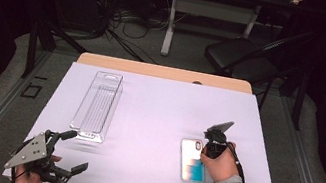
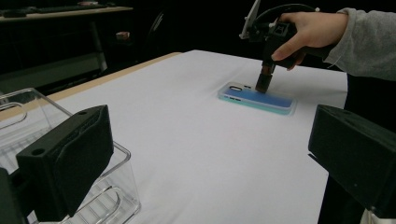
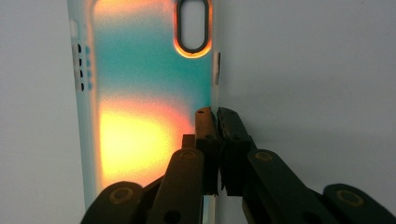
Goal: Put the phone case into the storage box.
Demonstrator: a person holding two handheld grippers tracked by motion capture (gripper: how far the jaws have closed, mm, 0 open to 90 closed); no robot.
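Two black jaws of my right gripper (image 3: pixel 215 114) are pressed together on the long side edge of the phone case (image 3: pixel 144 107), which lies flat on the white table (image 1: pixel 156 120) near its right front part. My left gripper (image 1: pixel 70 152) hangs spread wide, holding nothing, at the front left corner, just beside the clear plastic bin (image 1: pixel 97 105).

Cut-off edges and hidden contact

In the right gripper view, the phone case (image 3: pixel 149 107) is running off the top and bottom edges, and the right tool (image 3: pixel 215 116) is covering part of its right rim. In the left gripper view, the clear bin (image 2: pixel 116 186) is being cropped at the left and bottom, partly behind the left tool's near jaw. The left hand (image 1: pixel 31 177) is leaving the high view's bottom edge.
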